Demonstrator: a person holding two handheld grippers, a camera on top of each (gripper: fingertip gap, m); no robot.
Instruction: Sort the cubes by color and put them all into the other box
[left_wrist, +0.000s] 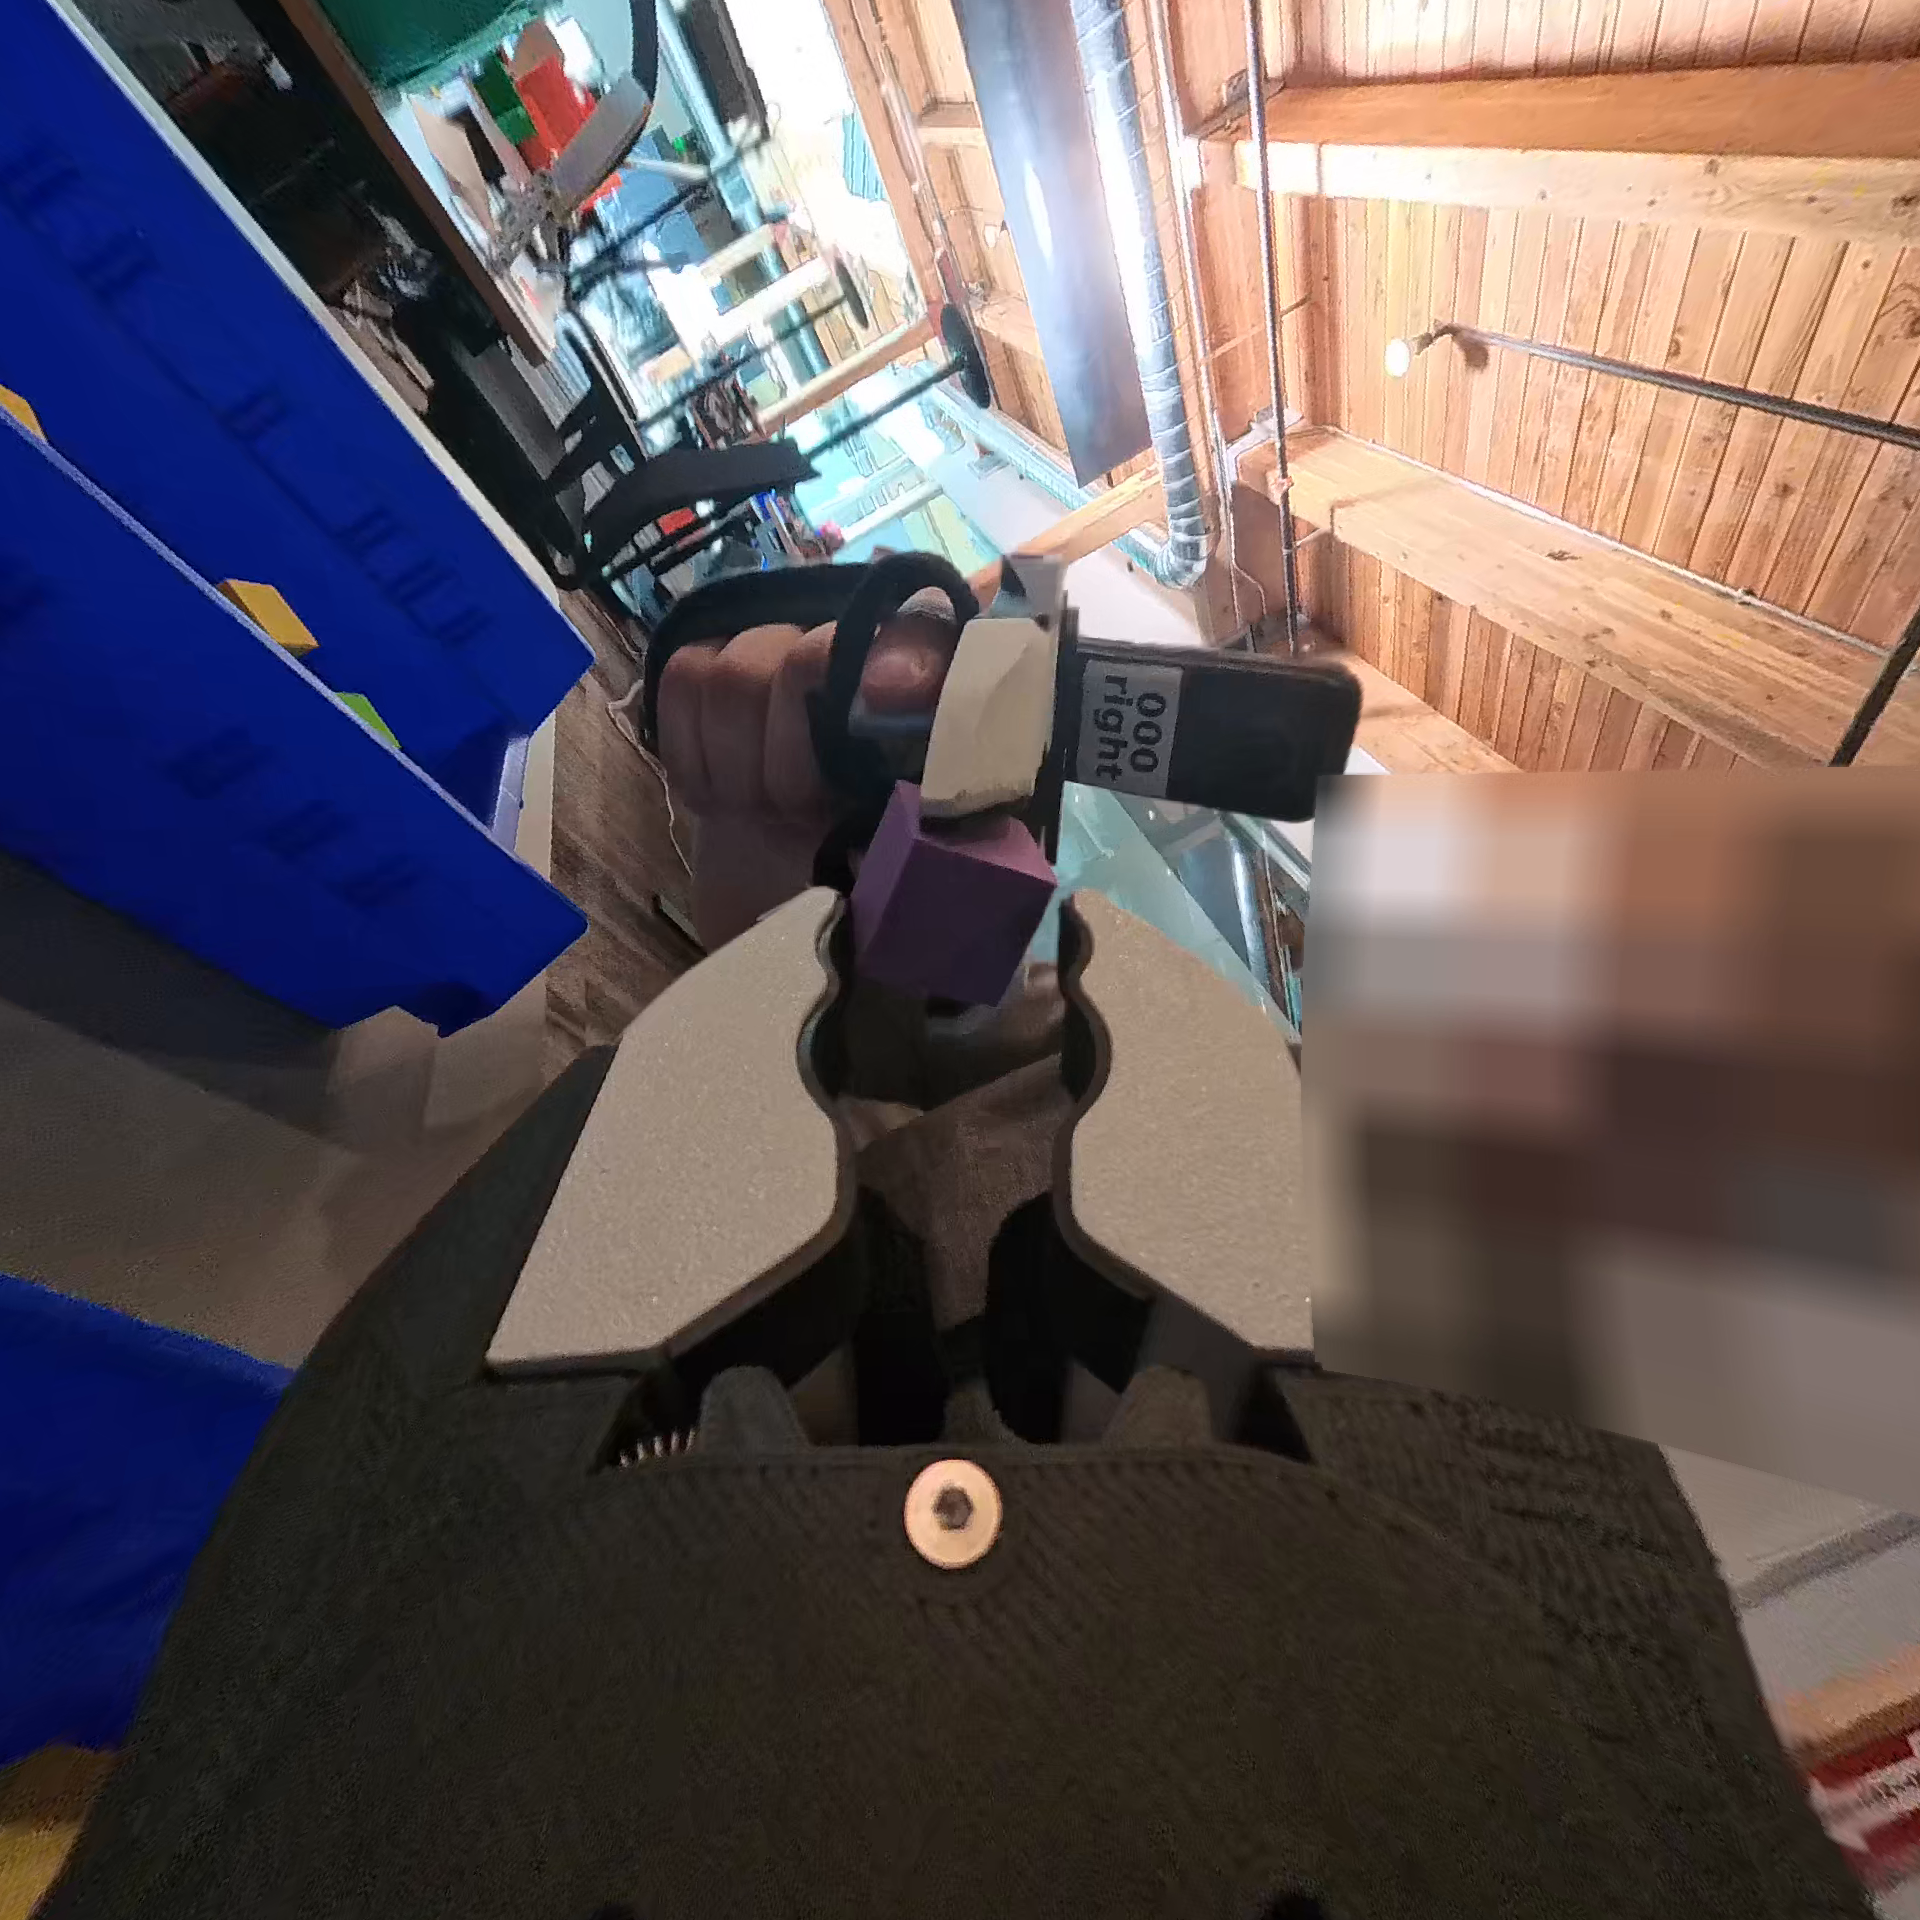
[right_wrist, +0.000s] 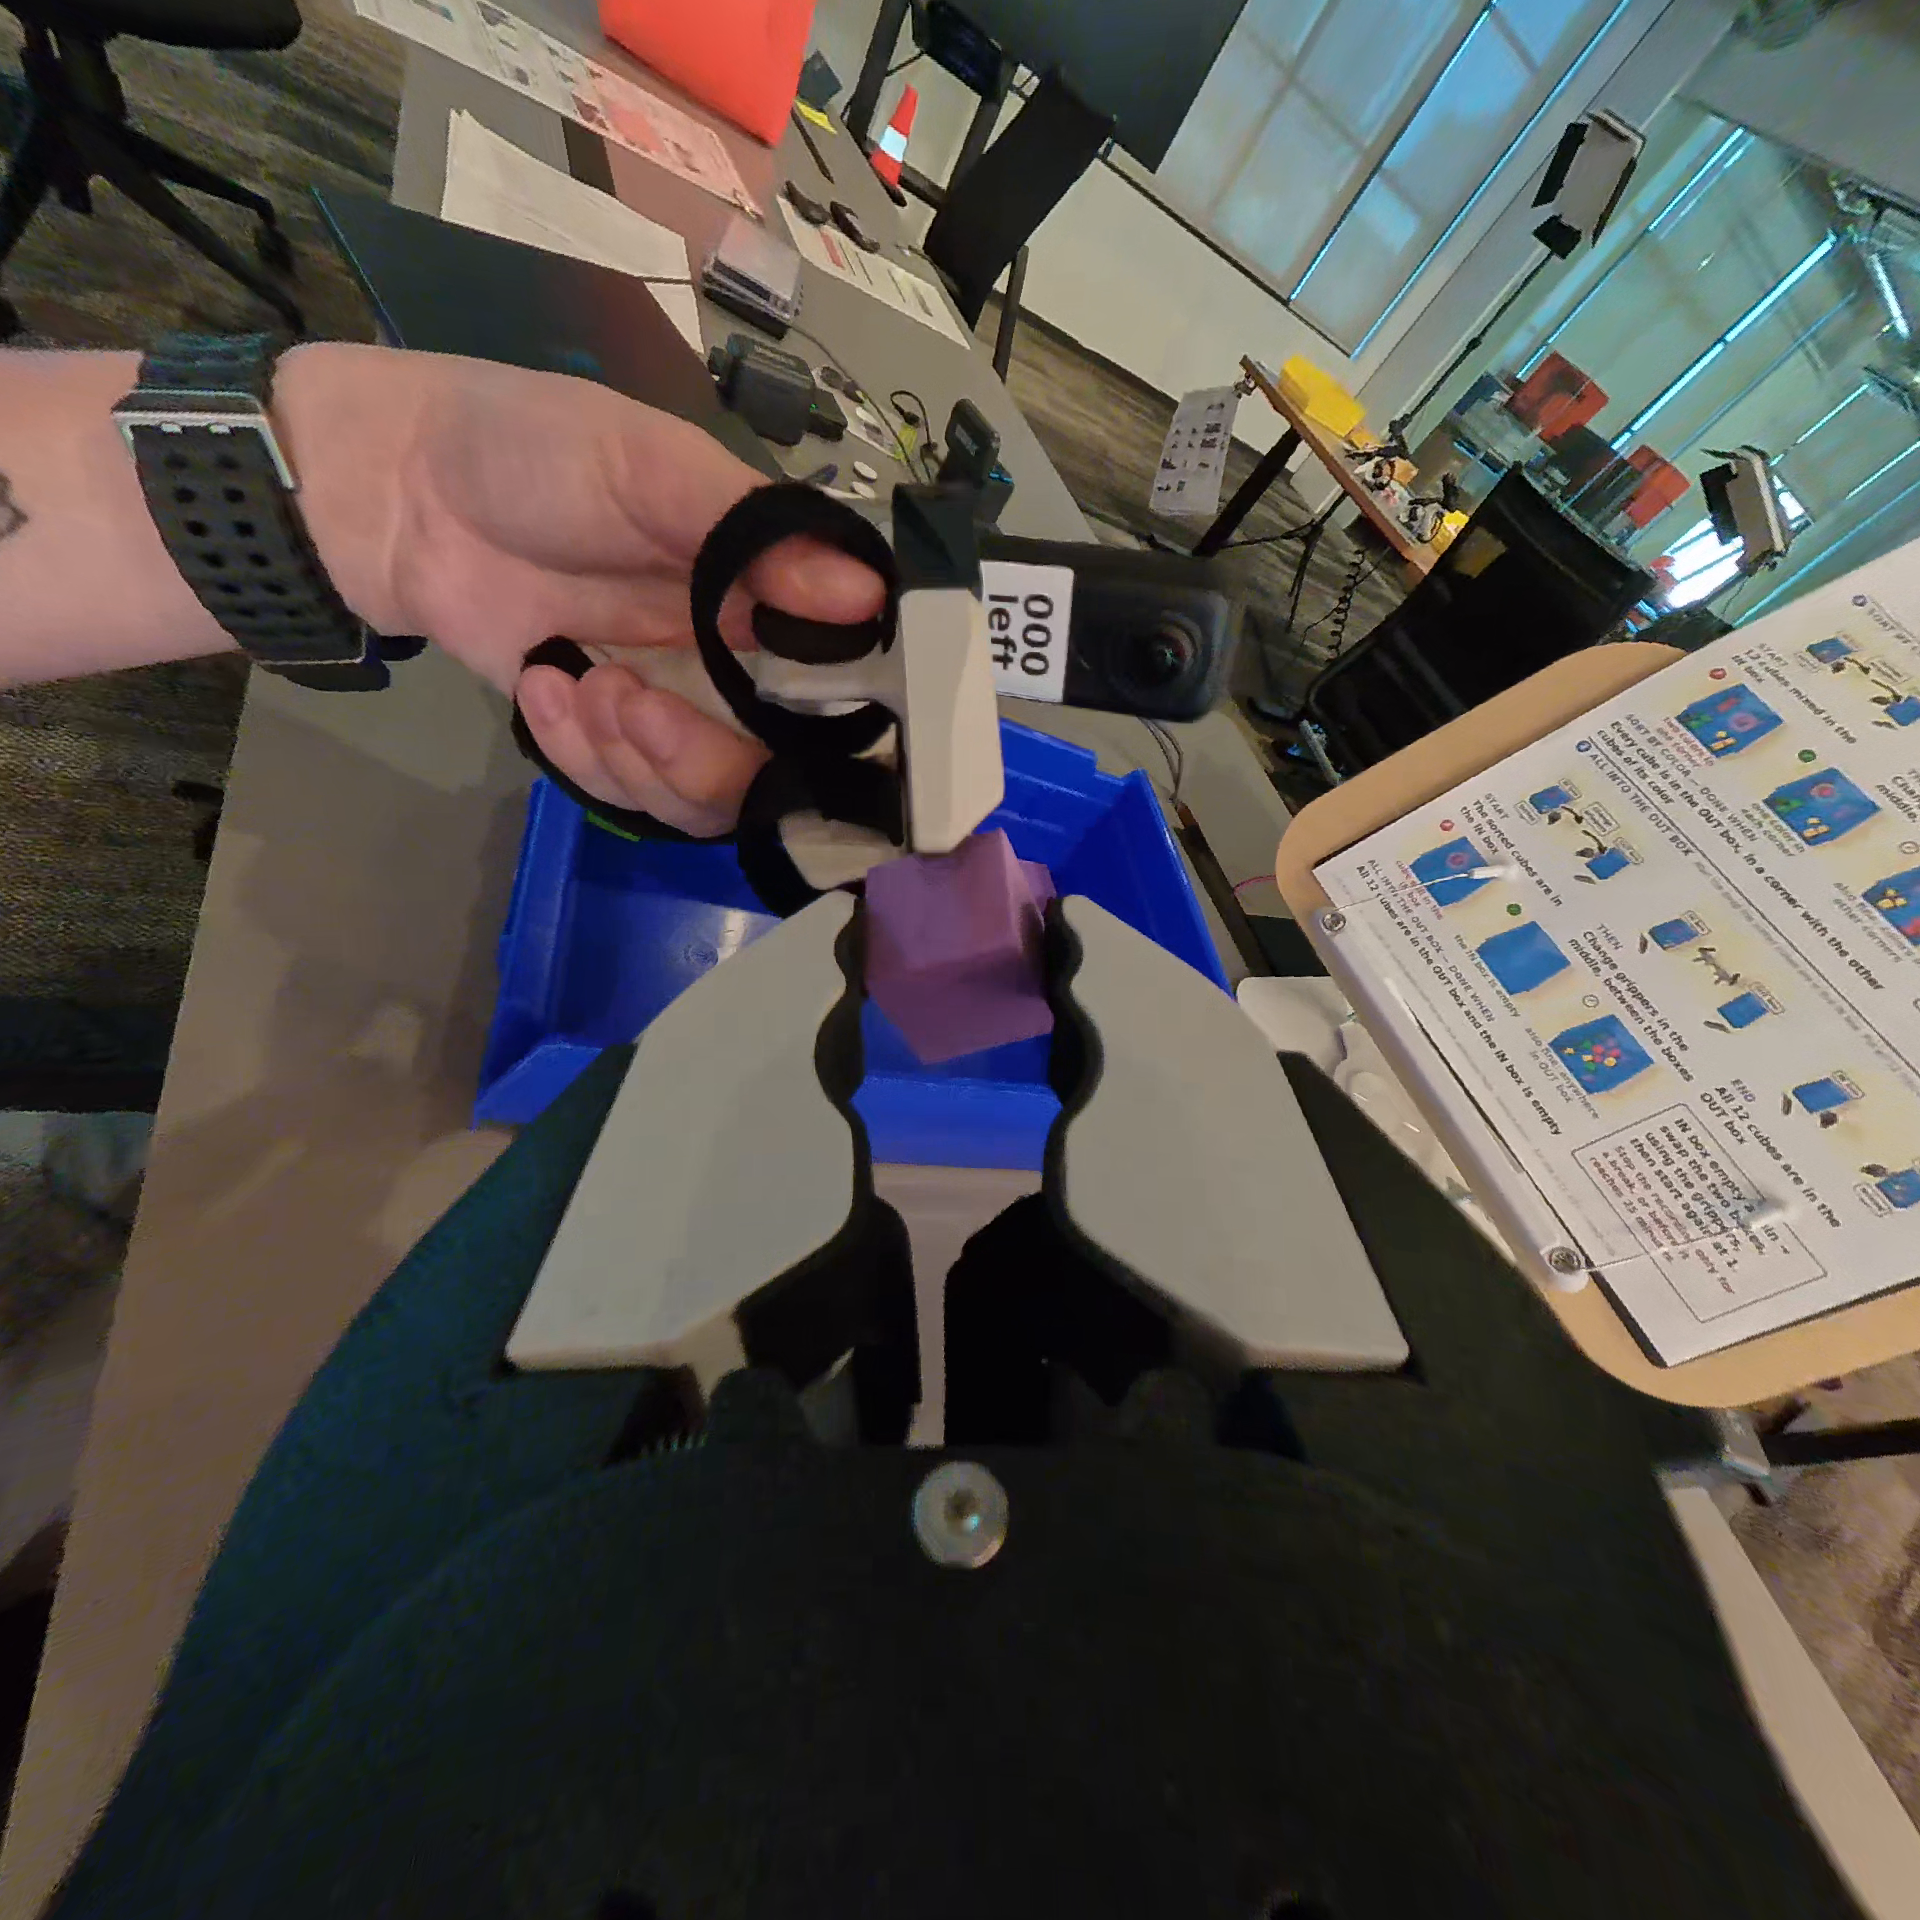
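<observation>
A purple cube (left_wrist: 940, 899) is held in the air between both grippers. My right gripper (right_wrist: 956, 925) is shut on the cube (right_wrist: 956, 961), which sits well between its grey fingers. In the left wrist view one white finger (left_wrist: 992, 707) of it presses on the cube's top, and the hand behind is clenched. My left gripper (left_wrist: 954, 925) stands open around the cube's near half, with thin gaps on both sides. In the right wrist view one of its white fingers (right_wrist: 945, 717) has its tip on the cube's top.
A blue bin (right_wrist: 623, 935) stands on the grey table (right_wrist: 312, 935) right under the cube. Blue bins (left_wrist: 260, 727) holding yellow and green cubes fill the left of the left wrist view. A printed sheet on a wooden board (right_wrist: 1621, 935) lies at the right.
</observation>
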